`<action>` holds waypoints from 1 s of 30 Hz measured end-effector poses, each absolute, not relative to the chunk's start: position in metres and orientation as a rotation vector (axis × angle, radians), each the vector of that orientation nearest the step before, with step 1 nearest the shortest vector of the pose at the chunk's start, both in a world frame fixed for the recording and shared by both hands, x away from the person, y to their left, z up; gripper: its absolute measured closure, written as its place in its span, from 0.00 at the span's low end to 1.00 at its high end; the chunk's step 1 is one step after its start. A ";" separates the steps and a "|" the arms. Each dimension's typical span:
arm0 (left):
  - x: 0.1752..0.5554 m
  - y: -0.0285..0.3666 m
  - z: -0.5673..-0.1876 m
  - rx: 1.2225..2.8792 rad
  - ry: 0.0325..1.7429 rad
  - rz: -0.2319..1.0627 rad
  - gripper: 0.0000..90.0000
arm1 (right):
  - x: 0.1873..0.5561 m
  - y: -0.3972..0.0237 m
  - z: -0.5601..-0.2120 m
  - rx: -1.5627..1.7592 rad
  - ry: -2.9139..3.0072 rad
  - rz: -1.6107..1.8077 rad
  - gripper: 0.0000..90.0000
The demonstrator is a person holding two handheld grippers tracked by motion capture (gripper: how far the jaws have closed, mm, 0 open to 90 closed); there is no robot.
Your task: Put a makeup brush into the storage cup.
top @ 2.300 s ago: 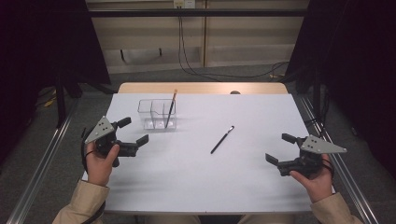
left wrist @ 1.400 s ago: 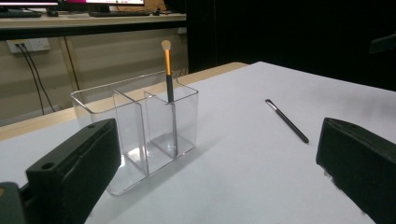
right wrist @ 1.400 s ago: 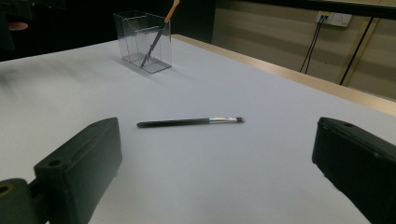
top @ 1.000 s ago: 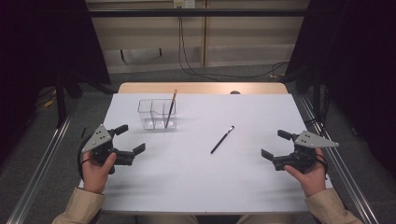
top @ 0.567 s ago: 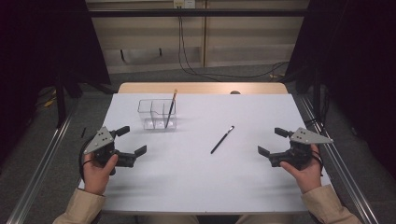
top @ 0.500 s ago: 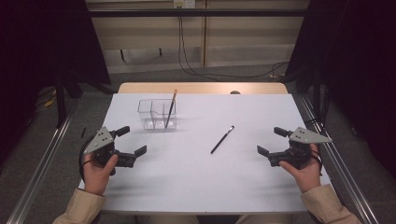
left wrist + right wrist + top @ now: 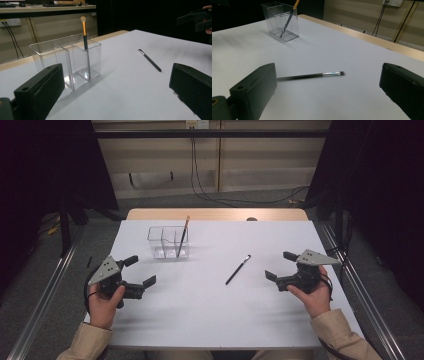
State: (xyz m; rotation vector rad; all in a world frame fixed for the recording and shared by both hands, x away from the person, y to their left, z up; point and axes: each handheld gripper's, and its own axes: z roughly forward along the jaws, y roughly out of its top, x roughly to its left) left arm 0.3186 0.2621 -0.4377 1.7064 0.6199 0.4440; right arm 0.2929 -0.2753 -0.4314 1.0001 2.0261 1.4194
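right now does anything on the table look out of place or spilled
Only the black brush: it lies loose and slanted on the white table, apart from the clear holder, where the gold-handled brush stands leaning. Nothing is spilled or damaged. Both grippers, left and right, are open and empty.

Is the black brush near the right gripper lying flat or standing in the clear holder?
Lying flat. The black brush rests on the white table, apart from the clear holder.
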 end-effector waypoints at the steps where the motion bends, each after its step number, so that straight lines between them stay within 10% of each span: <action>1: 0.319 0.262 -0.438 1.707 0.617 0.446 0.00 | 0.295 -0.273 -0.432 1.001 2.028 1.421 0.01; 30: 0.318 0.259 -0.439 1.713 0.597 0.432 0.00 | 0.334 -0.225 -0.436 1.041 2.059 1.427 0.01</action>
